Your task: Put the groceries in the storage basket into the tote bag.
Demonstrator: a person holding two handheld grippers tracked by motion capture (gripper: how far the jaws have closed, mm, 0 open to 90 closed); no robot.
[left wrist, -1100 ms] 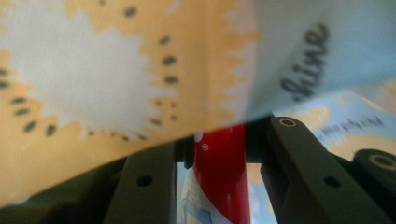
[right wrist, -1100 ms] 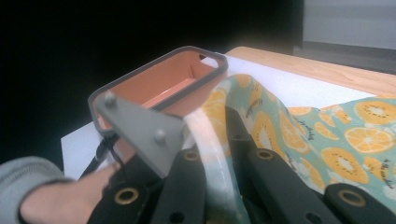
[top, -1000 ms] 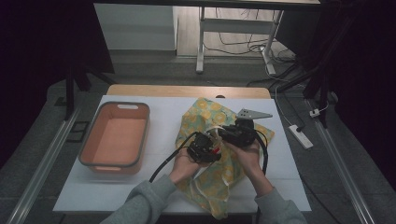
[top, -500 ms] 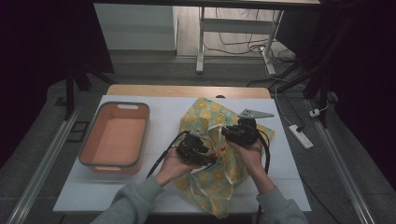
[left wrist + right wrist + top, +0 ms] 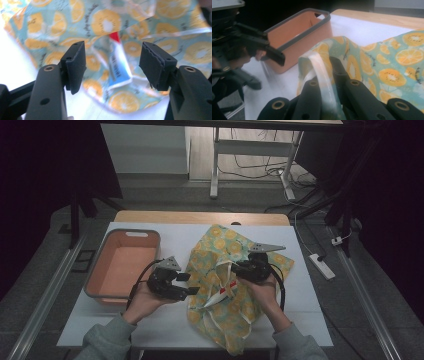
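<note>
Left gripper (image 5: 192,283): jaws stood well apart, having just been opening, with nothing between the pads. In the left gripper view its fingers (image 5: 75,65) framed the bag (image 5: 140,32) from a short way off, touching none of it. Inside the clear patterned film lay a small flat tube (image 5: 117,67), red at the far end, white and blue nearer, its crimped end toward the camera.

Right gripper (image 5: 234,270): jaws clenched on the bag's white edge band (image 5: 322,72). In the right gripper view the band ran up between the two black fingers (image 5: 339,72) and folded over above them; pads pressed on it.

The bag (image 5: 235,285), a lemon-slice print on pale green, lay on the white table (image 5: 170,330), right of centre. Long axis ran from the far edge toward the person, the near end close to the table's front edge, the far end short of the wooden strip (image 5: 200,217) at the back. Its middle was bunched up where the right gripper held it.

Edges and room: an orange bin (image 5: 125,265) with a grey rim sat at the left, its near right corner just beside the left gripper. The gripper hung between bin and bag, near both. Bare tabletop lay beyond the bag, to its right, and in front of the bin. A white power strip (image 5: 322,266) lay off the table's right edge, on the floor.
</note>
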